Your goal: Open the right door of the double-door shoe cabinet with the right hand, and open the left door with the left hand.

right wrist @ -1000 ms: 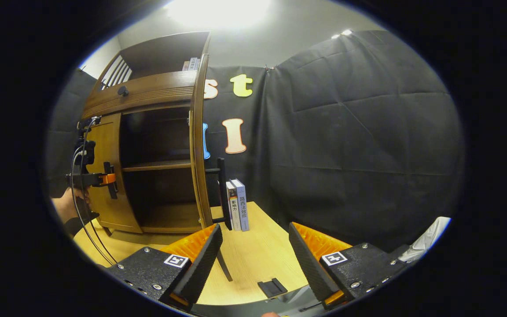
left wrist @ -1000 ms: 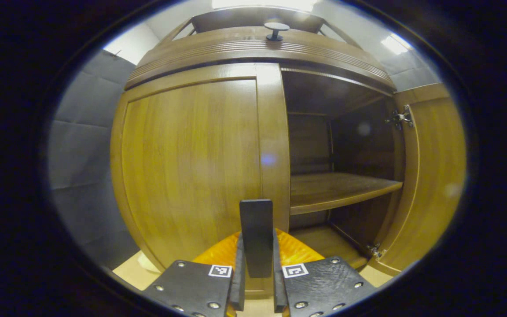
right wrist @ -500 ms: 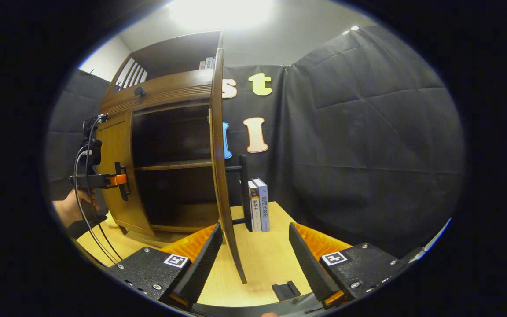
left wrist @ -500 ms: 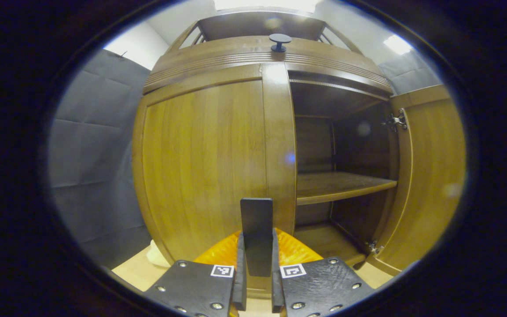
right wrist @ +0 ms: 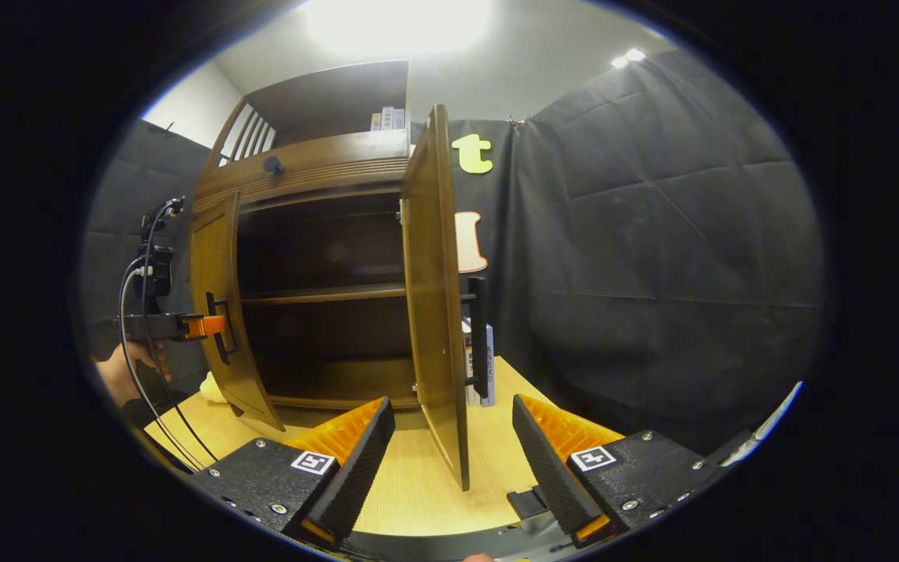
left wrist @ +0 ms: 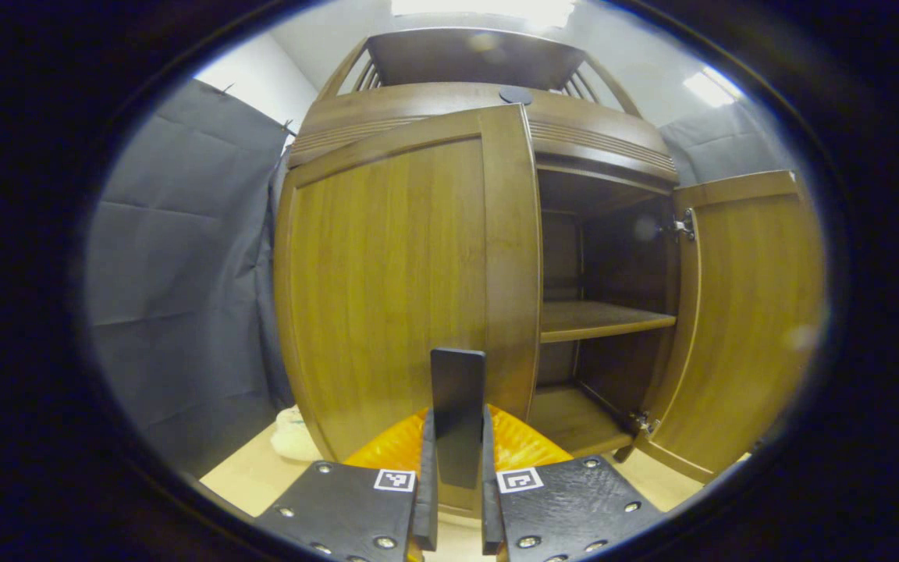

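The shoe cabinet [right wrist: 317, 234] stands on a pale wooden desk [right wrist: 418, 484] at the far left, black cloth walls around it. Its right door [right wrist: 434, 297] hangs wide open; books [right wrist: 477, 367] stand just beyond. The left claw [left wrist: 457, 468] is pinching the left door's handle [left wrist: 457, 406], and the left door [left wrist: 395, 273] is slightly ajar. The right claw [right wrist: 453, 453] is spread, gripping nothing, near the right door's lower edge. A small black clip [right wrist: 527, 502] lies on the near desk.

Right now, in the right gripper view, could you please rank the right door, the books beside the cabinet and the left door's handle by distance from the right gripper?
1. The right door, swung open, its lower edge just ahead of the right gripper.
2. The books, behind that door, on the table.
3. The left door's handle, far left, clamped by the left gripper.
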Demonstrator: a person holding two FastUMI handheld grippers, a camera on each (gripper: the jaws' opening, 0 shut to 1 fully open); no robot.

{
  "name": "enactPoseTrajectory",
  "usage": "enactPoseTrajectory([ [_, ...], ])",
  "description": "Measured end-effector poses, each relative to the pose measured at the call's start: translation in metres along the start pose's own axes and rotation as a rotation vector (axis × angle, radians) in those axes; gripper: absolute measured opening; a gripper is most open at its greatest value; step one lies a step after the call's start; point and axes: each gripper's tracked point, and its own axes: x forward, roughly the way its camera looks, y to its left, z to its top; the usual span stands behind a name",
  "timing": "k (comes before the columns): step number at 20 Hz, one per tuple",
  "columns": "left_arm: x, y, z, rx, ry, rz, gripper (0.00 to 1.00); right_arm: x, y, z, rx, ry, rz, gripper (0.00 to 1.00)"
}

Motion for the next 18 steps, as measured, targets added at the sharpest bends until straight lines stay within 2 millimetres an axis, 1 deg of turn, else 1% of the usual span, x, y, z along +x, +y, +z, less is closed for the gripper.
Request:
enactPoseTrajectory([
  [1,-0.007,0.003,-0.001,-0.003,0.000,-0.005,0.23,-0.002,0.000,-0.001,-0.001,-0.002,0.000,0.94],
  [5,-0.035,0.022,-0.003,-0.011,0.002,-0.018,0.23,-0.003,0.006,0.000,0.000,-0.006,0.008,0.94],
  [7,-0.050,0.034,-0.004,-0.015,0.001,-0.022,0.26,-0.003,0.008,0.000,-0.002,-0.009,0.015,0.94],
  [9,-0.061,0.044,-0.004,-0.011,0.001,-0.028,0.29,-0.004,0.011,0.000,-0.004,-0.009,0.029,0.94],
  [11,-0.069,0.054,-0.004,-0.008,0.002,-0.029,0.16,-0.005,0.015,-0.001,-0.008,-0.006,0.044,0.94],
  [13,-0.078,0.065,-0.006,-0.006,-0.001,-0.026,0.16,-0.007,0.020,-0.001,-0.012,-0.007,0.062,0.94],
  [14,-0.082,0.071,-0.006,0.001,-0.003,-0.022,0.16,-0.008,0.021,0.000,-0.016,-0.010,0.070,0.91],
  [15,-0.088,0.078,-0.006,0.009,-0.005,-0.018,0.16,-0.009,0.024,-0.001,-0.020,-0.014,0.079,0.94],
  [18,-0.103,0.104,-0.007,0.038,-0.008,0.010,0.16,-0.010,0.030,-0.003,-0.018,-0.010,0.101,0.94],
])
